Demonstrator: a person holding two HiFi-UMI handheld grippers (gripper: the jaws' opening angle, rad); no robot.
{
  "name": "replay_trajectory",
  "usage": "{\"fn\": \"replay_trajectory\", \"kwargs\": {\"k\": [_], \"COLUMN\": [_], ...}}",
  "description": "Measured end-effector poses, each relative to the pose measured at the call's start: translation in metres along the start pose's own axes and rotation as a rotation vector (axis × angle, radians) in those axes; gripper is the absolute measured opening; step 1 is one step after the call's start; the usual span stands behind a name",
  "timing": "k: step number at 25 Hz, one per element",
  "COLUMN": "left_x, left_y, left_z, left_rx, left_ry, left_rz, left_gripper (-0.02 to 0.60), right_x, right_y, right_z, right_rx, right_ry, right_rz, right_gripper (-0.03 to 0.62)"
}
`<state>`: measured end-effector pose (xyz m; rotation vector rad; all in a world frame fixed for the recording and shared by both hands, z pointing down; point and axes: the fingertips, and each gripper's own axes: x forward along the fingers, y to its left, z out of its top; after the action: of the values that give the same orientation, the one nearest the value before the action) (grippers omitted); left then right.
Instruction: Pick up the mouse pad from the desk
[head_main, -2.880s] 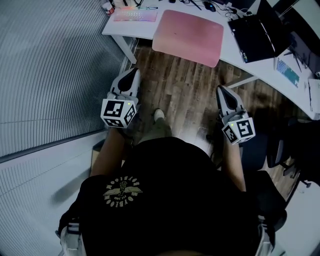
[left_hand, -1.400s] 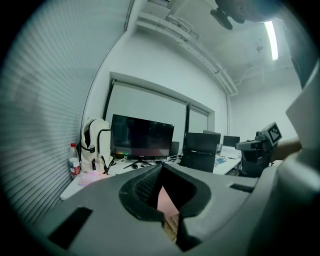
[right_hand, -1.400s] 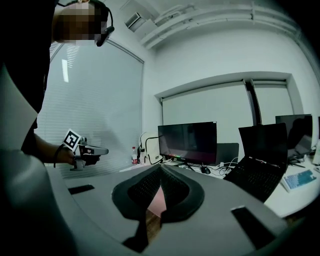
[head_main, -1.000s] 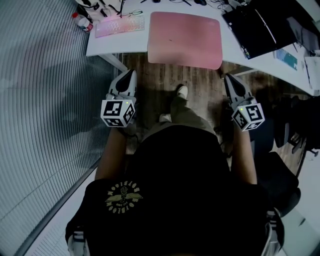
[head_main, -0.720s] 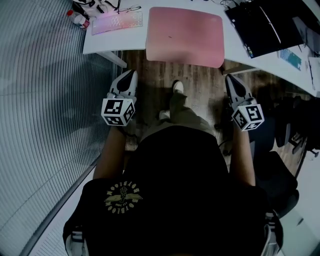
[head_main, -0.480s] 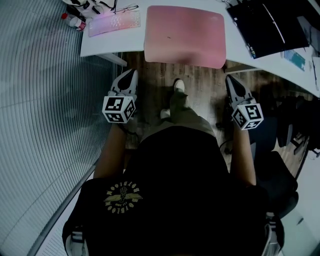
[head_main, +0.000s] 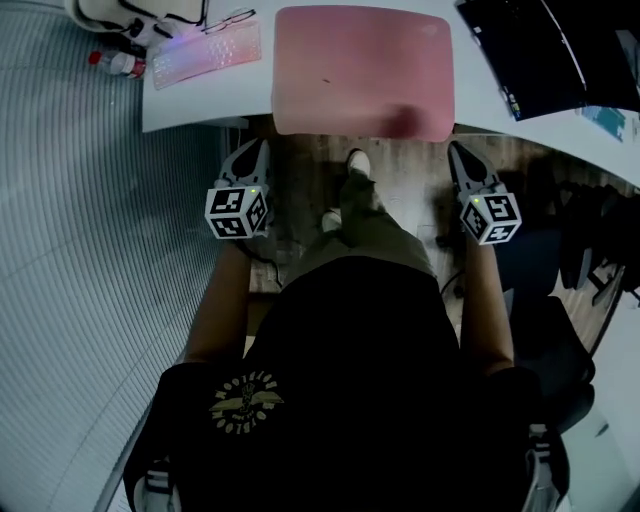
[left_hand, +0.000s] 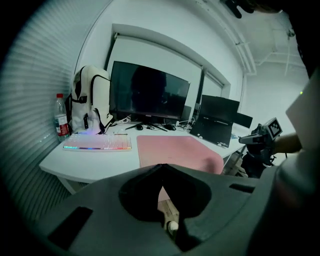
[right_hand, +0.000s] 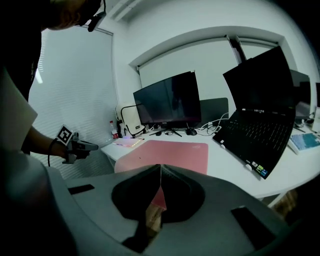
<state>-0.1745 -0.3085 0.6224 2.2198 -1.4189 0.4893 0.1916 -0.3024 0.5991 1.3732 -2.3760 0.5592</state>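
The pink mouse pad (head_main: 362, 68) lies flat on the white desk (head_main: 200, 100), with its near edge hanging a little over the desk front. It also shows in the left gripper view, mouse pad (left_hand: 175, 150), and in the right gripper view, mouse pad (right_hand: 167, 152). My left gripper (head_main: 255, 148) hangs just short of the desk edge, near the pad's left corner, jaws shut and empty. My right gripper (head_main: 455, 150) hangs near the pad's right corner, also shut and empty. Neither touches the pad.
A lit keyboard (head_main: 205, 55), a bottle (head_main: 115, 62) and a white backpack (left_hand: 90, 100) sit left of the pad. An open black laptop (head_main: 540, 50) stands right of it. A monitor (left_hand: 147, 95) stands behind. My legs and a shoe (head_main: 357, 165) are under the desk front.
I have stepped closer to the desk. Both grippers have come down and forward to the desk's front edge, still shut and empty. The pad has not moved.
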Motion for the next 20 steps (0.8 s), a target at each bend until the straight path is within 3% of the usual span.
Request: {"fn": "replay_trajectory", "kwargs": {"k": [3, 10, 16, 20], "left_x": [0.025, 0.077, 0.111, 0.128], "left_y": [0.007, 0.014, 0.020, 0.023], "left_z": [-0.014, -0.046, -0.070, -0.086], "left_rx": [-0.027, -0.083, -0.148, -0.188], "left_ry": [0.037, 0.135, 0.200, 0.255], "left_rz": [0.013, -0.033, -0.094, -0.140], "left_gripper": [0.008, 0.013, 0.190, 0.264], "right_x": [0.015, 0.041, 0.061, 0.078], "right_y": [-0.020, -0.060, -0.088, -0.095], "right_z": [-0.022, -0.067, -0.108, -0.126], "right_rx": [0.036, 0.119, 0.199, 0.263], "right_ry": [0.049, 0.159, 0.265, 0.310], "right_rz": [0.001, -0.014, -0.021, 0.015], "right_gripper": [0.011, 0.103, 0.229, 0.265]}}
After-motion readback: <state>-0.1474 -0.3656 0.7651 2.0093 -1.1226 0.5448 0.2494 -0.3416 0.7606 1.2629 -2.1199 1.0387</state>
